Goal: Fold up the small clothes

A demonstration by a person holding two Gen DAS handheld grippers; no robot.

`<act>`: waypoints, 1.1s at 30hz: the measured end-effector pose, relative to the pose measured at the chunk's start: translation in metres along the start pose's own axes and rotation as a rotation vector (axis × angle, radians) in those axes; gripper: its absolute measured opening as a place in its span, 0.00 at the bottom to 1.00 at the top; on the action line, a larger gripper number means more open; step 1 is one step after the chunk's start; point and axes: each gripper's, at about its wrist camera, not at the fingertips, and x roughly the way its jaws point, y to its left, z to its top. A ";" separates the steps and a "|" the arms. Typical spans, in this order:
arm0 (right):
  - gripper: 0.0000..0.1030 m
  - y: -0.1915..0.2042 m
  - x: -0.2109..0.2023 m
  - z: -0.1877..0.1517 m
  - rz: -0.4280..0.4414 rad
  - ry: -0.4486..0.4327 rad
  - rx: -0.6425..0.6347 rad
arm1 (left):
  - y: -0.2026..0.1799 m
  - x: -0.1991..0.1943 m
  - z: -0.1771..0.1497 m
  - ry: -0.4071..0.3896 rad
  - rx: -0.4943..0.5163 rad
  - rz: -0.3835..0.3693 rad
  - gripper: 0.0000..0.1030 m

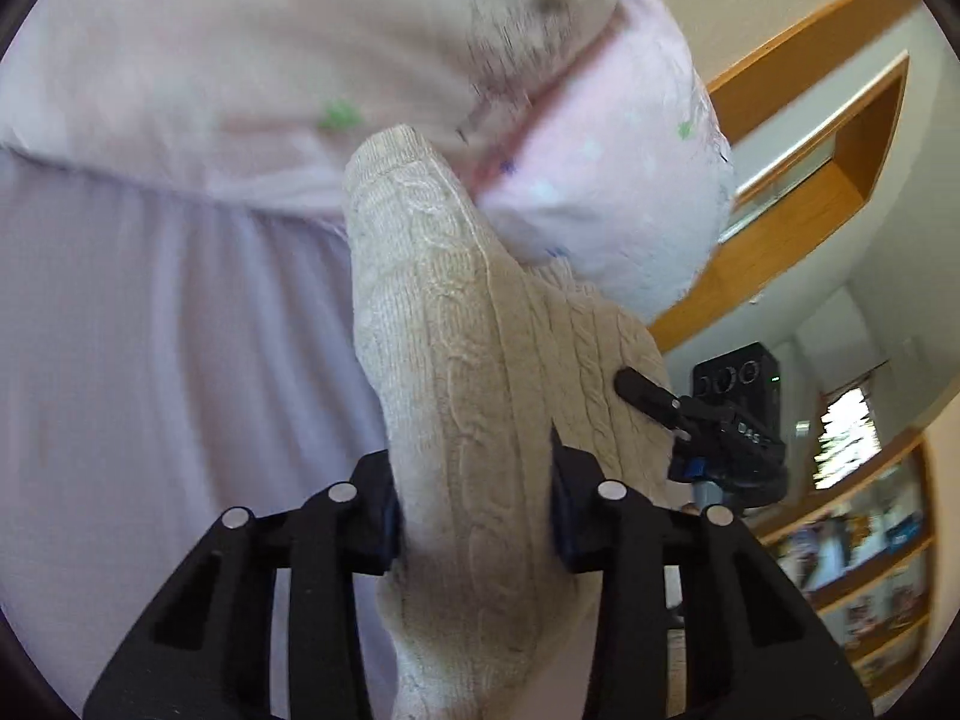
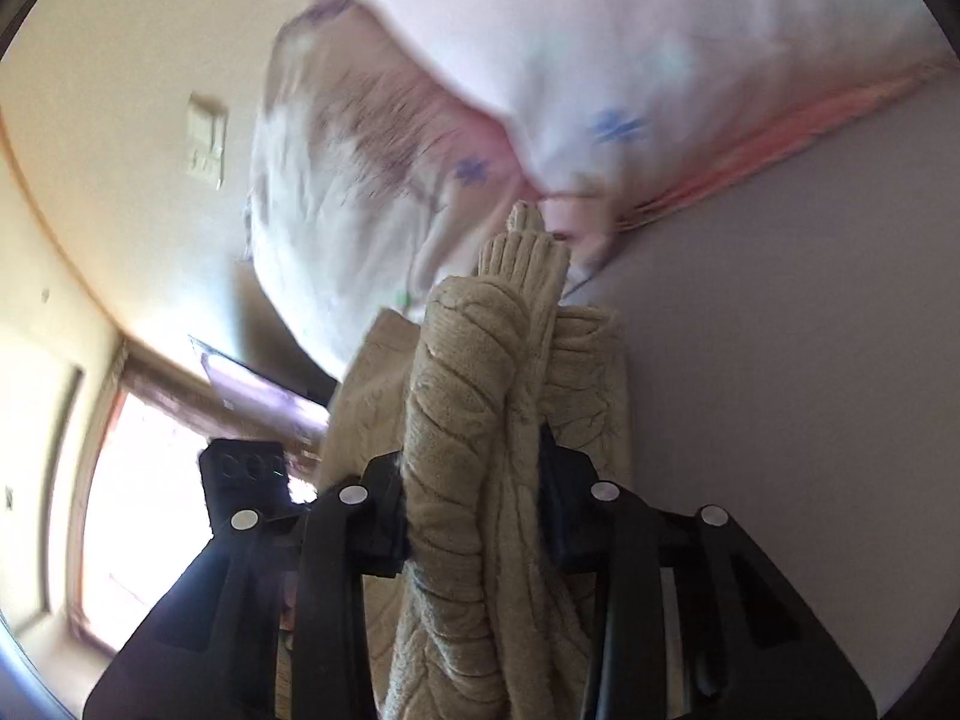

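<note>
A cream cable-knit sweater (image 1: 468, 360) is held up in the air between both grippers. My left gripper (image 1: 474, 516) is shut on one bunched part of it. My right gripper (image 2: 474, 516) is shut on another twisted part of the sweater (image 2: 474, 408), with a ribbed cuff (image 2: 525, 252) sticking up beyond the fingers. The right gripper also shows in the left wrist view (image 1: 654, 402), its fingertip pressed against the knit. The left gripper's body shows in the right wrist view (image 2: 246, 480), behind the sweater.
A pale lilac bed sheet (image 1: 150, 360) lies behind the sweater. Pink patterned pillows (image 1: 600, 180) are blurred beyond it, also in the right wrist view (image 2: 600, 60). Wooden shelving (image 1: 840, 540), a wooden frame (image 1: 810, 138) and a bright window (image 2: 138, 480) line the room.
</note>
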 end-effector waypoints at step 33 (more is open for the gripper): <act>0.81 0.039 -0.066 -0.100 -0.419 -0.147 -0.143 | -0.026 -0.050 -0.101 -0.041 0.194 0.539 0.98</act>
